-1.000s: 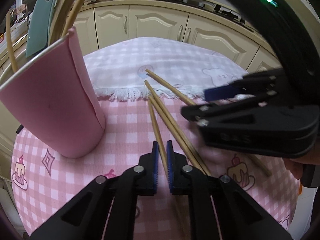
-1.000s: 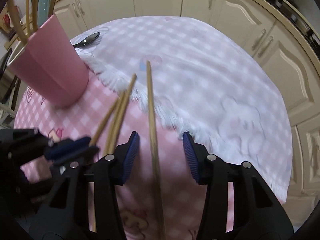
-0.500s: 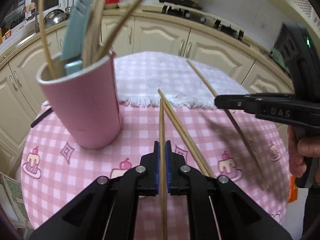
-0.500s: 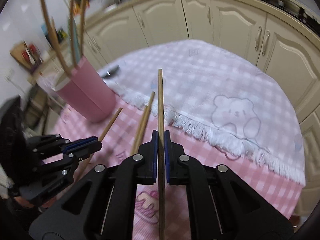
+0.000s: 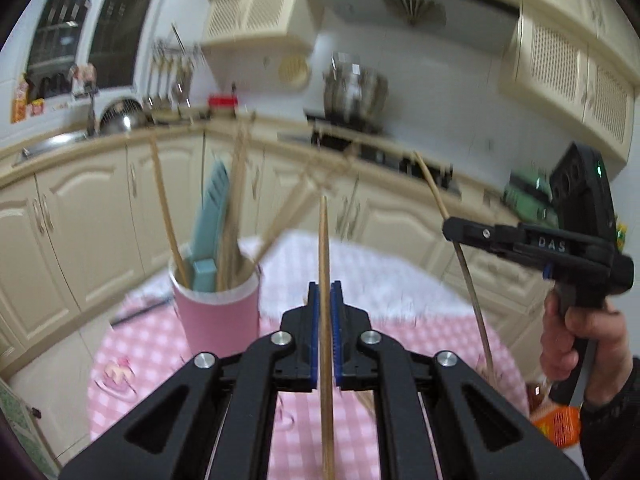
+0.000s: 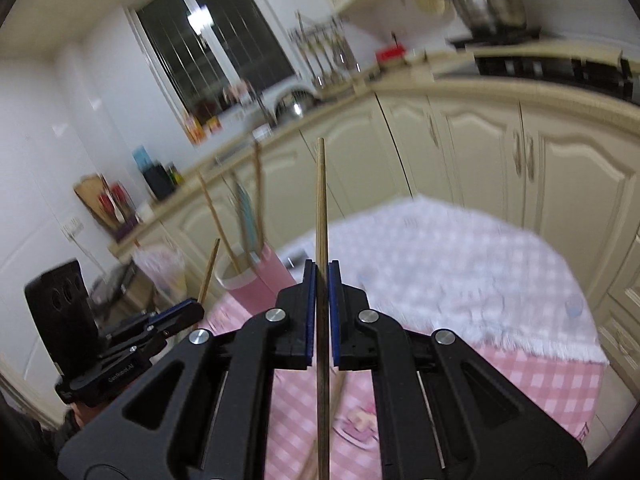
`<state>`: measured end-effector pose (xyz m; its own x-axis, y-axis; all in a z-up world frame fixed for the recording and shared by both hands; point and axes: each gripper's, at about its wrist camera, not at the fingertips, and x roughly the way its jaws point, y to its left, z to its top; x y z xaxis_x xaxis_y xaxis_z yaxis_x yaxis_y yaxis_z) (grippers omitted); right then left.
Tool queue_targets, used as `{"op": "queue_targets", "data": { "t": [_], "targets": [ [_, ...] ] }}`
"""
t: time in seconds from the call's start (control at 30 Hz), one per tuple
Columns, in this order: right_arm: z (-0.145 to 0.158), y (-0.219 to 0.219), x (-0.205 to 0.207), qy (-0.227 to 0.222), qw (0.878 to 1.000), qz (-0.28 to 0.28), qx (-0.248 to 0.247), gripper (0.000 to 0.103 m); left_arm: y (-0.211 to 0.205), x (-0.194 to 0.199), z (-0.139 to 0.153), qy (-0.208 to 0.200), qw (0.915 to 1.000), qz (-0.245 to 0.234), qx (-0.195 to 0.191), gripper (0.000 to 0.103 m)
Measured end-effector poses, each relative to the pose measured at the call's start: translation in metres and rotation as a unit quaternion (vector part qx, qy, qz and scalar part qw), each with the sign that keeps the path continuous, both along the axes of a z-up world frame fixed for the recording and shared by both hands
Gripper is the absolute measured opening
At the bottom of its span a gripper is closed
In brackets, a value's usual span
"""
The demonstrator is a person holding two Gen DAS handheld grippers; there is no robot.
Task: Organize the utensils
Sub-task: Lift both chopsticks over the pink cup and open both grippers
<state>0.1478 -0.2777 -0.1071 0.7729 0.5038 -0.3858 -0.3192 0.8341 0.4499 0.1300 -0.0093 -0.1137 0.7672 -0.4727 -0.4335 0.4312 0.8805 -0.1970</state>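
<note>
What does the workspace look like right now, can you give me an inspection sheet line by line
Surface: round table under a pink checked cloth, with a white fringed cloth over its far part.
Job's things: pink cup upright, holding chopsticks and a teal utensil; loose chopsticks on the cloth.
Clutter: nothing seen.
Grippers: left hand-held gripper shut on a chopstick; right hand-held gripper shut on another chopstick; both raised.
Cables: nothing seen.
Surroundings: cream kitchen cabinets, steel pot on the stove.

Motion-blurred pink cup (image 5: 218, 312) with its utensils (image 5: 236, 208); chopstick (image 6: 322, 420) cut off below.
</note>
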Motion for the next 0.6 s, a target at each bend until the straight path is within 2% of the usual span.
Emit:
{"op": "queue_targets", "data": {
  "t": [0.13,0.3,0.43,0.6],
  "targets": [
    [0.042,0.015,-0.002,-0.069,0.997,-0.002,0.023,0.006,0.014,-0.002,0.033,-0.055,0.9979,0.02,-0.026,0.005],
    [0.086,0.054,0.008,-0.141,0.99,0.002,0.022,0.006,0.03,0.018,0.066,-0.114,0.9911,0.05,-0.046,0.005],
    [0.102,0.084,0.029,-0.166,0.986,-0.001,0.015,0.006,0.041,0.042,0.086,-0.147,0.9846,0.073,-0.061,0.005],
    [0.104,0.109,0.052,-0.184,0.983,-0.021,0.012,0.006,0.051,0.068,0.098,-0.177,0.9765,0.098,-0.074,0.005]
  ]
}}
